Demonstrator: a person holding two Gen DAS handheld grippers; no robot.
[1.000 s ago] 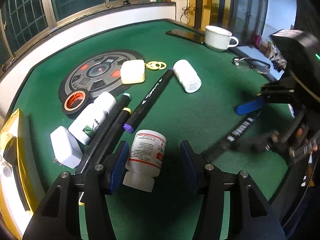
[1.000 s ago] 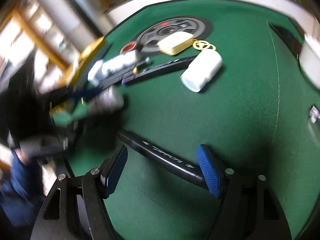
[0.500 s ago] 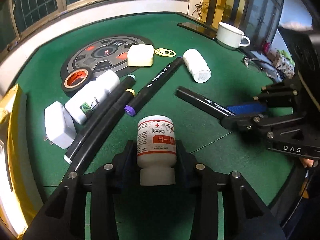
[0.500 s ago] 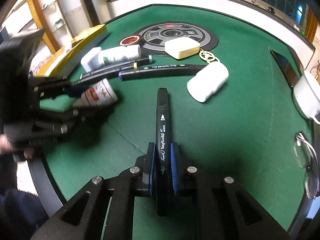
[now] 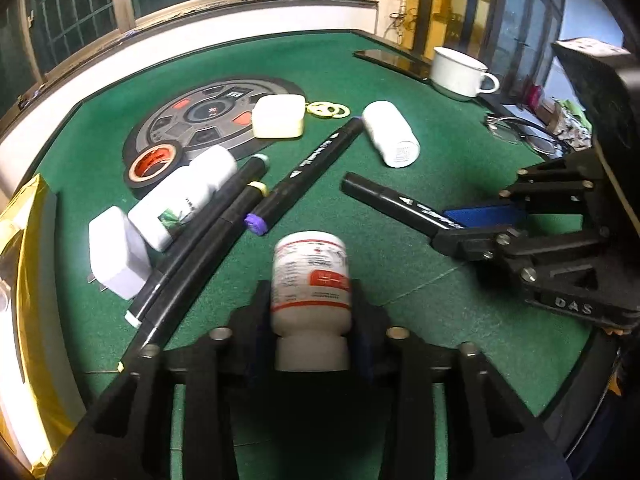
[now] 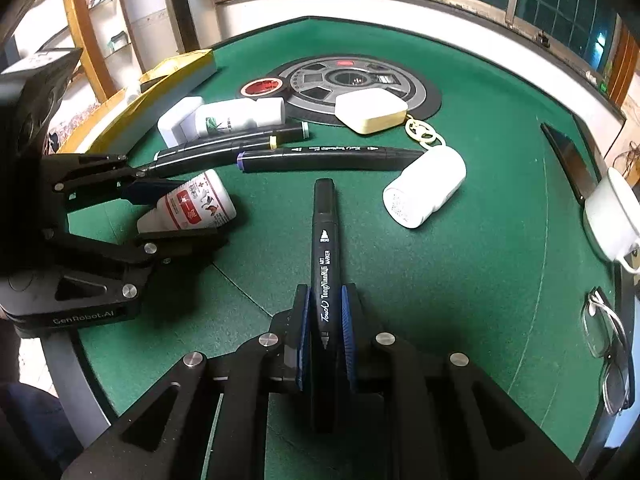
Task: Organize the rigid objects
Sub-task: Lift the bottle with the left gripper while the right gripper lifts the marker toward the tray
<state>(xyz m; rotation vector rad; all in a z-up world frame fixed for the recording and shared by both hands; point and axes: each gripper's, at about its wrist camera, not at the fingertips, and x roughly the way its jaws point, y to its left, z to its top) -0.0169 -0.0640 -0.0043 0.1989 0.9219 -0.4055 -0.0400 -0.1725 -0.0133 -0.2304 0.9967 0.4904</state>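
**Caller:** Both tools have closed in since a second ago. Back then the right gripper (image 6: pixel 325 334) stood wide over the black marker (image 6: pixel 325 256), and now its blue pads are pinched tight on the barrel, cap end pointing away across the green table (image 6: pixel 480 280).

**Analyst:** And the left gripper (image 5: pixel 311 322)?

**Caller:** It was straddling the red-labelled pill bottle (image 5: pixel 310 284) with daylight either side. Now the bottle sits snug between the pads, jaws closing on it, white cap toward the camera.

**Analyst:** Is the bottle off the felt?

**Caller:** Can't tell from either wrist view. From the right side it looks tilted, base angled toward the marker row.

**Analyst:** What's around them?

**Caller:** Three markers lying side by side: purple-ended marker (image 5: pixel 304 178) nearest, then the yellow-banded marker (image 5: pixel 208 252) and a pale-green-tipped marker (image 5: pixel 200 232). Beside those, a green-labelled bottle (image 5: pixel 184 200) and a white charger (image 5: pixel 116 252). Farther off, a plain white bottle (image 5: pixel 390 134) on its side, well apart.
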